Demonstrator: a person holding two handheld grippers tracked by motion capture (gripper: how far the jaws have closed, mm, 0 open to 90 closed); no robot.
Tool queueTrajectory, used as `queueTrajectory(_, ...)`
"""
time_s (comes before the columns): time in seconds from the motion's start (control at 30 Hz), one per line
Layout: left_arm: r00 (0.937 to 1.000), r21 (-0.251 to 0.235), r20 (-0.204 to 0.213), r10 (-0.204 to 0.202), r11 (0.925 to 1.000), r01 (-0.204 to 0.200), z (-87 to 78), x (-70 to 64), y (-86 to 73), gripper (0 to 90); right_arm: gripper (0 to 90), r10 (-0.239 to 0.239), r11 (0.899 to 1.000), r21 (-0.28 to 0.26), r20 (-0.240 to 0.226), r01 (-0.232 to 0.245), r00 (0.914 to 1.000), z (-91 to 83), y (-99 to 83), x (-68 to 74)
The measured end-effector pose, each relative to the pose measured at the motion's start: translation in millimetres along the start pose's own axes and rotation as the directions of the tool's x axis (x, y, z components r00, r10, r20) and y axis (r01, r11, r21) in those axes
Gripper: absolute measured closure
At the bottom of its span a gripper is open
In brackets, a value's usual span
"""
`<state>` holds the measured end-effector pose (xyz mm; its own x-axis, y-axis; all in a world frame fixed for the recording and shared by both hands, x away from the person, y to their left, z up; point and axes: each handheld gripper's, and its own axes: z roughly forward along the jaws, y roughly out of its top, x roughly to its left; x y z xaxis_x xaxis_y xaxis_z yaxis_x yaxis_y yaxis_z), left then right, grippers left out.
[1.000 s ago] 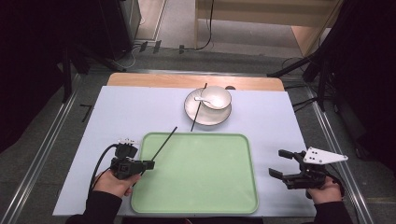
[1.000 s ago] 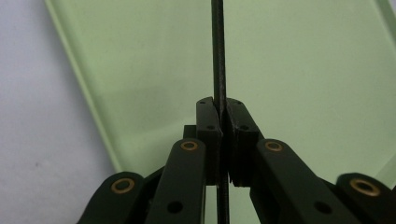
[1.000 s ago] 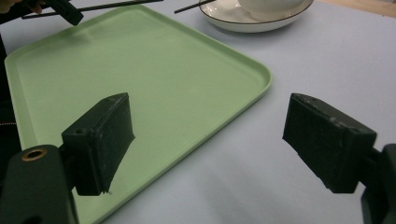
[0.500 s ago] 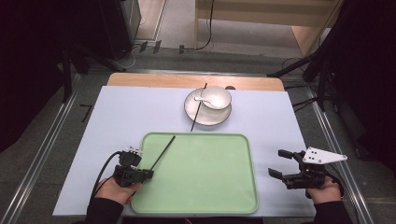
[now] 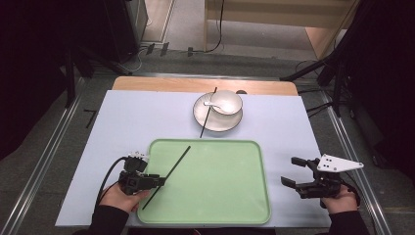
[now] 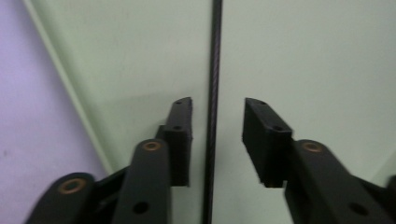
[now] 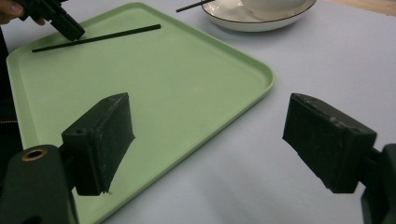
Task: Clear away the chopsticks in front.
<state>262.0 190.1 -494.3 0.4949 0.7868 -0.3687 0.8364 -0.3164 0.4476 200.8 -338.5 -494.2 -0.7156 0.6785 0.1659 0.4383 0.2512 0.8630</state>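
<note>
Straddling the chopstick (image 6: 212, 93) on the green tray (image 5: 220, 196), your left tongs (image 5: 159, 181) gape slightly, gripping nothing; right tongs (image 5: 292, 171) hang wide open, empty.

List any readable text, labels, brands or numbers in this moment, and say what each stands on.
There is none to read. The green tray, the black chopstick lying on it between the open jaws of the left gripper, the plate and bowl are all plain. The grey plate on the right gripper shows small dark dots, no letters.
</note>
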Motion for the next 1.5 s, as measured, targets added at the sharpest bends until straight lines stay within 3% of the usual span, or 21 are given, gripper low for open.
queueTrajectory(0.03,0.9995,-0.027,0.031,-0.002,0.9996,0.003,-3.0,1.2,1.5,60.2,16.5,0.0,1.0,0.0,0.0,0.0,1.0,0.0,0.0,0.0)
queueTrajectory(0.07,0.9978,-0.056,0.067,0.007,0.9984,-0.003,-5.9,2.0,2.7,51.7,16.5,-0.001,1.0,0.0,-0.002,0.001,1.0,0.1,-0.1,-0.1)
queueTrajectory(0.1,0.9965,-0.077,0.078,0.029,0.9967,-0.023,-8.7,2.5,3.8,51.7,16.5,-0.001,1.0,0.0,-0.002,0.001,1.0,0.1,-0.1,-0.1)
queueTrajectory(0.2,0.9933,-0.107,0.069,0.093,0.9907,-0.085,-11.0,1.9,9.7,43.7,16.6,-0.001,1.0,0.007,-0.003,0.001,1.0,0.5,-0.1,-0.1)
queueTrajectory(0.27,0.993,-0.1,0.066,0.098,0.9908,-0.091,-8.8,2.1,12.0,42.7,16.5,-0.001,1.0,0.008,-0.004,0.001,1.0,0.6,-0.2,-0.1)
queueTrajectory(0.33,0.9897,-0.078,0.043,0.136,0.9881,-0.132,-2.1,3.7,20.0,39.8,16.5,-0.002,1.0,0.01,-0.002,0.002,1.0,0.9,-0.1,-0.1)
queueTrajectory(0.6,0.985,-0.078,0.06,0.162,0.9845,-0.157,4.2,4.6,46.2,36.3,16.5,0.008,1.0,0.009,0.003,-0.008,1.0,1.1,-0.6,-1.0)
queueTrajectory(0.7,0.9834,-0.068,0.101,0.151,0.9871,-0.145,8.6,6.9,60.1,35.3,16.5,0.009,1.0,0.006,-0.001,-0.009,1.0,0.9,-0.6,-1.1)
queueTrajectory(0.8,0.9845,-0.075,0.101,0.143,0.9879,-0.136,14.3,8.9,79.7,34.9,16.4,0.0,1.0,-0.003,-0.007,0.0,1.0,0.6,-0.3,-0.6)
queueTrajectory(1.23,0.985,-0.099,0.061,0.161,0.983,-0.155,22.3,4.3,135.5,34.6,16.5,0.003,1.0,0.0,-0.012,-0.003,0.9999,1.7,-0.6,-1.2)
queueTrajectory(1.37,0.9831,-0.102,0.073,0.168,0.9818,-0.16,24.4,1.1,151.7,34.9,16.5,0.001,1.0,0.01,-0.015,-0.001,0.9999,2.9,-0.4,-1.4)
queueTrajectory(1.5,0.9782,-0.103,0.045,0.203,0.9749,-0.197,30.9,-5.0,167.1,34.8,16.5,-0.001,1.0,0.007,-0.018,0.001,0.9998,4.2,0.6,-0.8)
